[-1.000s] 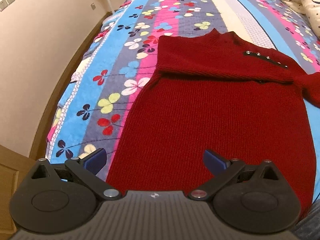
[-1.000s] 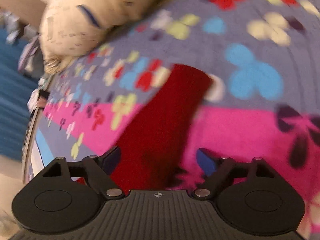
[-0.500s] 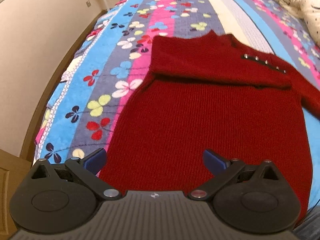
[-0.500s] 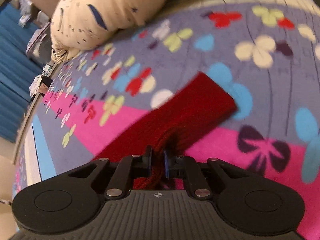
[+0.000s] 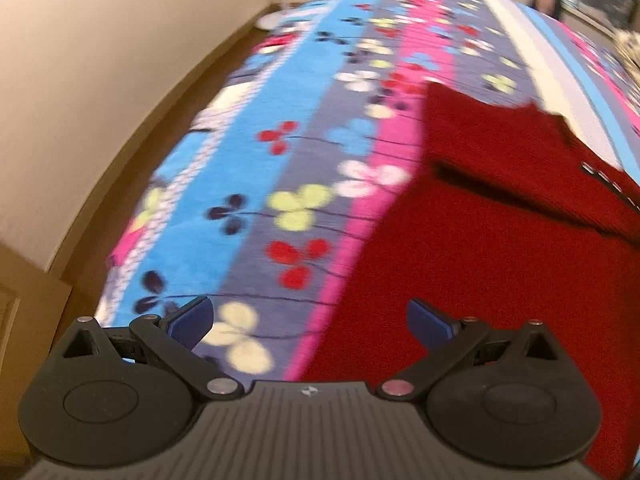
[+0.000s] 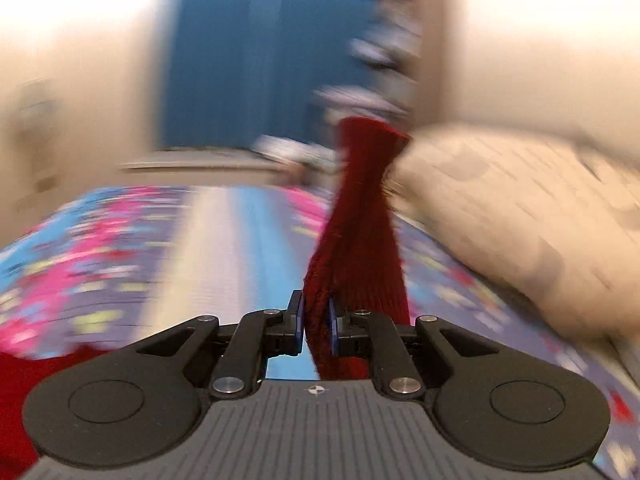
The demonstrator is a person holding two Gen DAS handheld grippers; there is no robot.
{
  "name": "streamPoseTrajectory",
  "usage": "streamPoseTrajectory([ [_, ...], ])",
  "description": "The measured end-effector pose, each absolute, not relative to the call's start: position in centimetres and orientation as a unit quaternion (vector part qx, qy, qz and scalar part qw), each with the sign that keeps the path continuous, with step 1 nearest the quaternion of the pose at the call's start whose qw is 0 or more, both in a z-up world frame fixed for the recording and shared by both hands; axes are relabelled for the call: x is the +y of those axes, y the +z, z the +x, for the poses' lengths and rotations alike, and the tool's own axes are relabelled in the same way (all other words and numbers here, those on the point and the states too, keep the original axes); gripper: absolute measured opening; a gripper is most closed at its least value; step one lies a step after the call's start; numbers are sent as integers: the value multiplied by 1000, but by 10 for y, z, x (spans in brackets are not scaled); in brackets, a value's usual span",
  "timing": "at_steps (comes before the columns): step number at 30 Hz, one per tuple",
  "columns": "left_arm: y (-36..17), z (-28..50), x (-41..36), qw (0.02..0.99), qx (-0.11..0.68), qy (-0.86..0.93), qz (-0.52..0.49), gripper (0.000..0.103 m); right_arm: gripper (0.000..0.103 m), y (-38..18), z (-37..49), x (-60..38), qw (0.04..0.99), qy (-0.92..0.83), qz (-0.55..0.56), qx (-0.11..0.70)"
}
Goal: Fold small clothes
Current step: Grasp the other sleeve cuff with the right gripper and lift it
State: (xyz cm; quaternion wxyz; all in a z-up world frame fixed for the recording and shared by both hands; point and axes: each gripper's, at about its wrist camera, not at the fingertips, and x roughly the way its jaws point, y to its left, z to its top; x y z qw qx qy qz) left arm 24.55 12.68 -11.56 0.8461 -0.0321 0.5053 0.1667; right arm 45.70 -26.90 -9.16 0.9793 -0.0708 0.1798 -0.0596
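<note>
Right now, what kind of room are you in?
Most likely a bedroom. A red knitted sweater lies on a bed with a flowery striped blanket, a cream pillow sits near one end, and blue curtains hang behind.

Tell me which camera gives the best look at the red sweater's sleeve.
The right wrist view: the sleeve stands lifted off the bed, pinched in the right gripper. The left wrist view shows only the sweater body, with the other sleeve folded across it.
</note>
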Motion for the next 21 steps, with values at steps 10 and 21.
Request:
streamPoseTrajectory([
  [10, -133, 237, 194, 835, 508, 196, -82, 103, 62, -225, 415, -94, 907, 181, -178, 335],
  [21, -125, 382, 121, 894, 443, 19, -73, 103, 72, -157, 372, -289, 944, -28, -76, 320],
])
